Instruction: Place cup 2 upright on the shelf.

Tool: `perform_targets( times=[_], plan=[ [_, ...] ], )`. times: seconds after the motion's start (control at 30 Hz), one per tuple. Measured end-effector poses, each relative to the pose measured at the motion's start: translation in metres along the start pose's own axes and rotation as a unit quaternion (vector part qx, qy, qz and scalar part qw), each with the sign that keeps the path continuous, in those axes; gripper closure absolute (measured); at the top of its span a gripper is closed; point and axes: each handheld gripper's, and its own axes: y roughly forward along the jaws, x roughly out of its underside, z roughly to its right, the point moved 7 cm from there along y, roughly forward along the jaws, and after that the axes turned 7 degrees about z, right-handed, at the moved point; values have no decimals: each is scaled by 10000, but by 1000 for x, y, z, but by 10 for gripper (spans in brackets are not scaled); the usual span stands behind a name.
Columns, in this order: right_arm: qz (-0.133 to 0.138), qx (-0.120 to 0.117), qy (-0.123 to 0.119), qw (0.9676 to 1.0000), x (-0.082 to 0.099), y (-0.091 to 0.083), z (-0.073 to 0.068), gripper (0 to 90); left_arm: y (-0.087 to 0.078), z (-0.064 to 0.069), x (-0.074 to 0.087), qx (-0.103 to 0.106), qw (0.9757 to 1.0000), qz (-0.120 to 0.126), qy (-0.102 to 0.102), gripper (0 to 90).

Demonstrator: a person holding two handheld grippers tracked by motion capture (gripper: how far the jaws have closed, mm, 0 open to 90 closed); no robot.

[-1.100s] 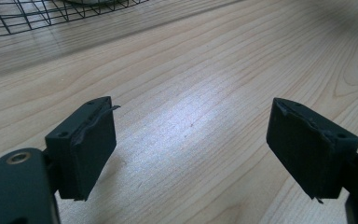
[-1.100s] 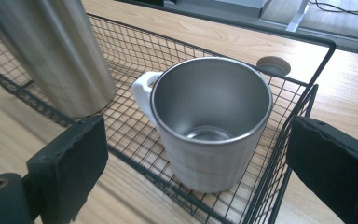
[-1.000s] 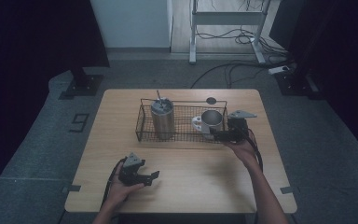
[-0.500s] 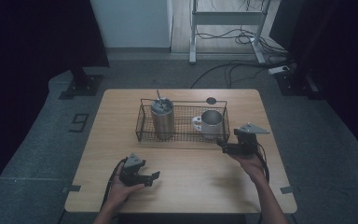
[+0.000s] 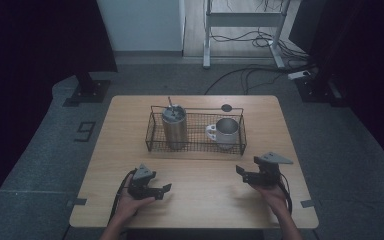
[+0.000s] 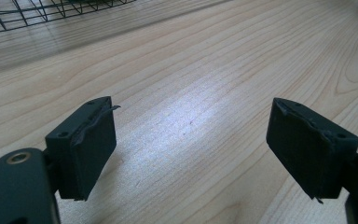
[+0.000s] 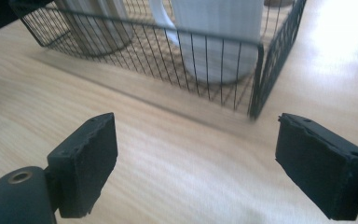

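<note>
R claw open nr basket, mug inside

- Mug – pale metal w/ a white handle – is standing upright in the right end of the basket, handle pointing toward the tumbler; in the right gripper view it's sitting just behind the front wires.
- Tumbler – tall steel cylinder, lid on, straw sticking up – is standing upright in the left end, apart from the mug.
- Wire basket – black, rectangular, low-walled – is resting flat on the table's far half, approx. centred.
</note>
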Motion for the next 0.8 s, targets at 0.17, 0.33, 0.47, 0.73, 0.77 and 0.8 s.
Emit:
perform_targets(
  times=[0.17, 0.33, 0.47, 0.73, 0.77, 0.8],
  plan=[
    [-215, 50, -55, 9997, 22, 0, 0, 129, 0, 1, 0, -6, 10000, -5, 18, 161],
    [-307, 52, 5, 9995, 35, -3, -1, 130, -2, 1, -2, -10, 10000, 32, 24, 161],
    [-322, 74, 6, 9995, 37, -3, 0, 130, -2, 2, -2, -4, 10000, 39, 51, 161],
    [-293, 103, 26, 9995, 36, -4, 6, 132, -2, 1, -3, -47, 10000, 44, 45, 161],
    [-292, 114, 36, 9995, 36, -4, 6, 132, -2, 1, -3, -49, 10000, 44, 48, 161],
    [-292, 114, 36, 9995, 36, -4, 6, 132, -2, 1, -3, -49, 10000, 44, 48, 161]
  ],
)
